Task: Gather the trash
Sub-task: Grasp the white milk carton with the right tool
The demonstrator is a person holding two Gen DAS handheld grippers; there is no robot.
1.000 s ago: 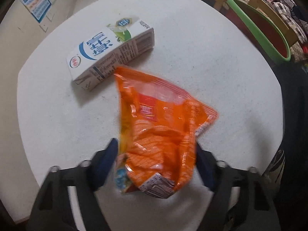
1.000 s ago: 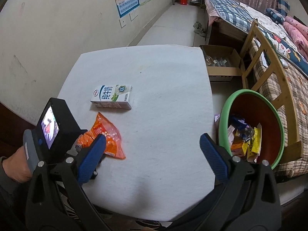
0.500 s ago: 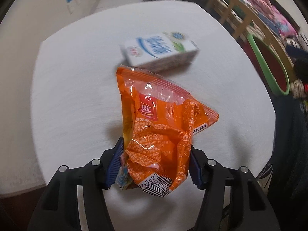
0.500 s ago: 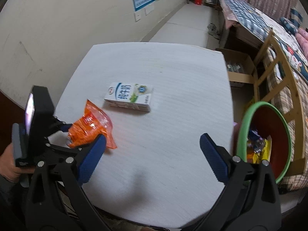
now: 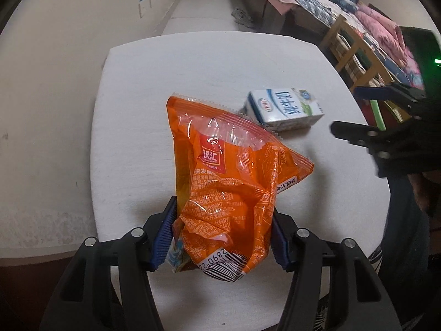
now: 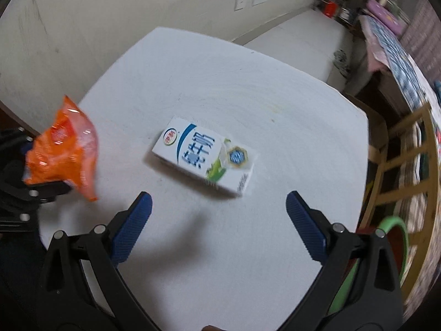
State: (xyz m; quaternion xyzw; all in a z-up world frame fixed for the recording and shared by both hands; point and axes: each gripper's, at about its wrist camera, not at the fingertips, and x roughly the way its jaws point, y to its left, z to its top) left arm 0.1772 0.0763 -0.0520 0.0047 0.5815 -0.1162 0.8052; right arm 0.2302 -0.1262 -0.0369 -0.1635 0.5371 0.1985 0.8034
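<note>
My left gripper (image 5: pixel 222 234) is shut on an orange snack bag (image 5: pixel 231 176) and holds it up above the white table (image 5: pixel 137 104). The bag also shows at the left of the right wrist view (image 6: pixel 63 149), held off the table. A white and blue milk carton (image 6: pixel 205 155) lies flat on the table; it also shows in the left wrist view (image 5: pixel 284 107), beyond the bag. My right gripper (image 6: pixel 217 220) is open and empty, just short of the carton, fingers (image 6: pixel 132 226) either side of its near edge.
A green-rimmed bin (image 6: pixel 397 237) stands off the table's right edge, with a wooden chair frame (image 6: pixel 399 149) and beds behind. A wall (image 6: pixel 82 27) runs along the table's left side. My right gripper shows at the right of the left wrist view (image 5: pixel 358 113).
The left gripper lifted the orange bag higher and swung its view left. The right gripper moved forward and down toward the milk carton, which now sits between its open fingers' line.
</note>
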